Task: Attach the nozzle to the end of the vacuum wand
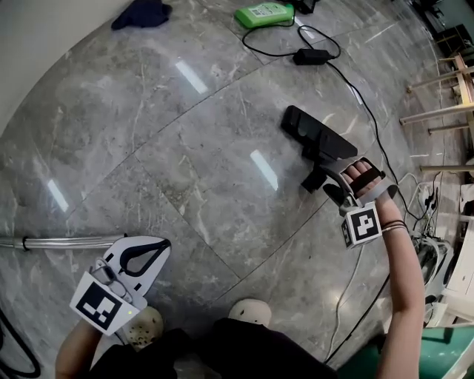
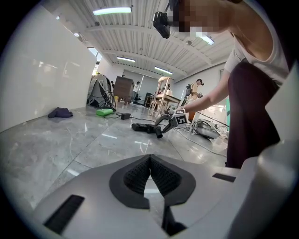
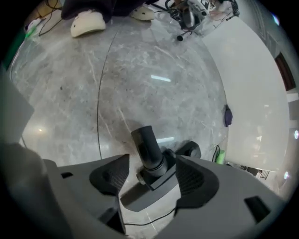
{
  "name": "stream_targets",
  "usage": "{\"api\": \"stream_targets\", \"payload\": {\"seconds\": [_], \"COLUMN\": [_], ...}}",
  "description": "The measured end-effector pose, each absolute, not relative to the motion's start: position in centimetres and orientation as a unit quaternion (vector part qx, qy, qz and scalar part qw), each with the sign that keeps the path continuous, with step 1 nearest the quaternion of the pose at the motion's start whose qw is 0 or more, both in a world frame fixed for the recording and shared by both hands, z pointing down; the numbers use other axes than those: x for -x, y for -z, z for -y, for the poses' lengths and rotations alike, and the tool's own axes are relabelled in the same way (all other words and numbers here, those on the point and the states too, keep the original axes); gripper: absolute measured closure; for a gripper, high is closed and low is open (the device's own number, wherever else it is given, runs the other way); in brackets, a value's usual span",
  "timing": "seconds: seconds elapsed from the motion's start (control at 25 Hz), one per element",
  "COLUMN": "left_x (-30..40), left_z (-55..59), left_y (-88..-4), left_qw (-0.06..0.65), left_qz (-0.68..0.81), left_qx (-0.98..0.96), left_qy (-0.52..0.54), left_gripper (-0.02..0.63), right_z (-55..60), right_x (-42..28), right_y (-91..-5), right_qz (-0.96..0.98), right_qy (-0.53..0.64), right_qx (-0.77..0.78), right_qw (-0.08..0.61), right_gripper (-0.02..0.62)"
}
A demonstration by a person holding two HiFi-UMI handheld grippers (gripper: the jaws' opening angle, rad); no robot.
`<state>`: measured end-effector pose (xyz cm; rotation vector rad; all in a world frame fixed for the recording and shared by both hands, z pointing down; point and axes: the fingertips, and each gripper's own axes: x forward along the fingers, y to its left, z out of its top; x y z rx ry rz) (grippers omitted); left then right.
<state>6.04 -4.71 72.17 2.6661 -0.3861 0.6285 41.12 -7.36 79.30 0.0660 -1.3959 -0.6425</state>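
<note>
The black floor nozzle (image 1: 318, 133) lies flat on the grey marble floor, its tubular neck (image 3: 148, 147) pointing toward me. My right gripper (image 1: 331, 186) points steeply down over that neck and is open; its jaws stand on either side of the neck without pressing it, as the right gripper view (image 3: 154, 177) shows. The silver vacuum wand (image 1: 59, 241) lies at the left, its near end by my left gripper (image 1: 139, 257). The left gripper (image 2: 150, 170) is shut, its pads meeting with nothing between them. From there the nozzle (image 2: 144, 127) shows far off.
A green box (image 1: 263, 13), a black power adapter (image 1: 311, 55) and its cable (image 1: 368, 118) lie beyond the nozzle. A dark blue cloth (image 1: 142, 13) sits by the wall. Wooden furniture legs (image 1: 448, 111) and more cables crowd the right. My shoes (image 1: 250, 311) are at the bottom.
</note>
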Motion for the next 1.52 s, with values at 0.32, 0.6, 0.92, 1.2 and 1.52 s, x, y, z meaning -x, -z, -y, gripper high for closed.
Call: {"api": "stream_targets", "payload": {"seconds": [0.32,0.6,0.92,1.2,1.52], "left_x": [-5.8,-5.8,-4.1,-0.4,5.9], "left_z": [5.0,5.5,5.6,6.0,6.9], "left_y": [-73.0,-72.3,-72.0,-71.0,-72.7], "left_qw": [0.193,0.195,0.189,0.159,0.071], "left_qz": [0.151,0.161,0.177,0.198,0.189], "left_qx": [-0.941,-0.942,-0.94,-0.938,-0.912], "left_qy": [-0.234,-0.222,-0.221,-0.234,-0.356], "left_gripper": [0.597,0.597,0.597,0.597,0.595], "right_z": [9.0,11.0,10.2,9.7,8.7], "right_x": [-40.8,-38.5,-32.0,-24.6,-16.5], "right_y": [-82.3,-81.2,-78.1,-73.6,-71.9], "right_qz": [0.611,0.667,0.735,0.807,0.834], "right_qy": [0.32,0.214,0.106,0.025,-0.019], "right_qx": [-0.001,-0.093,-0.15,-0.205,-0.196], "right_qw": [0.724,0.707,0.653,0.553,0.515], "right_gripper": [0.356,0.374,0.39,0.399,0.4]}}
